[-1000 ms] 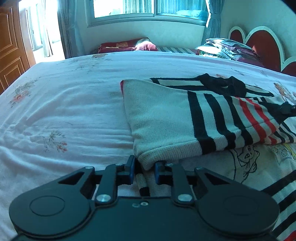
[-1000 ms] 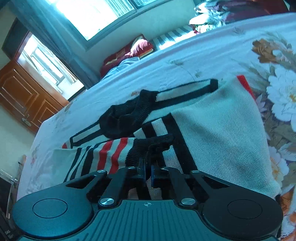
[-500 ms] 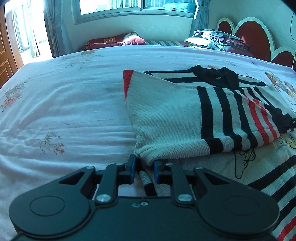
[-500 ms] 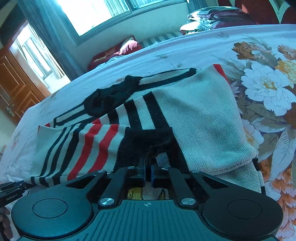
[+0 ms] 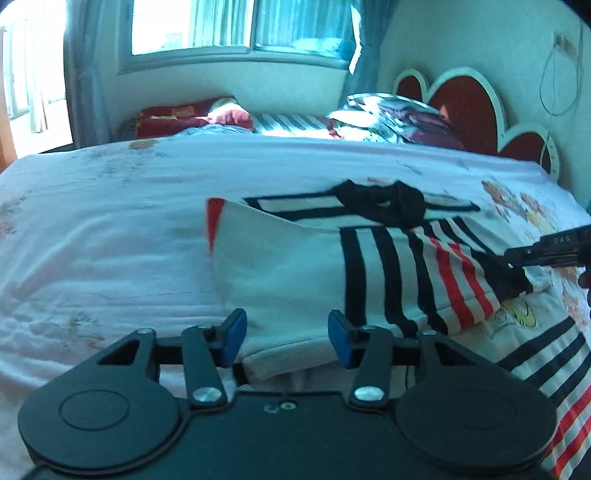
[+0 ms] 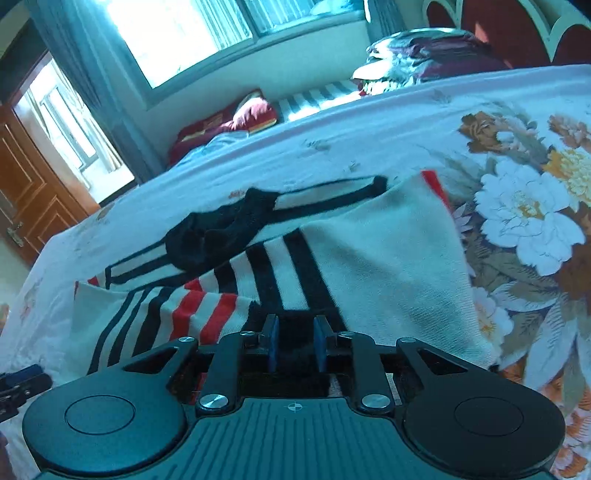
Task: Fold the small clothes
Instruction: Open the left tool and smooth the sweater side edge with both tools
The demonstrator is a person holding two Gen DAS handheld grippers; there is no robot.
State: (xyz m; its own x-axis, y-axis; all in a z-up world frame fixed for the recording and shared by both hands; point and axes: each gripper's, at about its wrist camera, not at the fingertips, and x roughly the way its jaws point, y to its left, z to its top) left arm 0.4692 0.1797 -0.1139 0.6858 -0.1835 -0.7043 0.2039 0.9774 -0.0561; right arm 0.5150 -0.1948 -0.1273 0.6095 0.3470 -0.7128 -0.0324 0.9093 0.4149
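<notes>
A small white sweater (image 5: 295, 273) with black and red stripes lies on the bed, one side folded over its body. It also shows in the right wrist view (image 6: 388, 266). My left gripper (image 5: 282, 338) is open, its blue pads (image 5: 232, 334) either side of the white hem. My right gripper (image 6: 295, 345) is open, with the black cuff (image 6: 295, 325) lying between its pads. The right gripper also shows at the right edge of the left wrist view (image 5: 546, 251).
The floral bedsheet (image 5: 110, 229) spreads wide to the left. A red and white headboard (image 5: 461, 107) and piled bedding (image 5: 391, 118) stand at the back right. A window (image 5: 240, 26) is behind. A wooden door (image 6: 26, 184) is far left.
Both grippers have opened and let go of the sweater's folded edge, which now rests on the sweater's body.
</notes>
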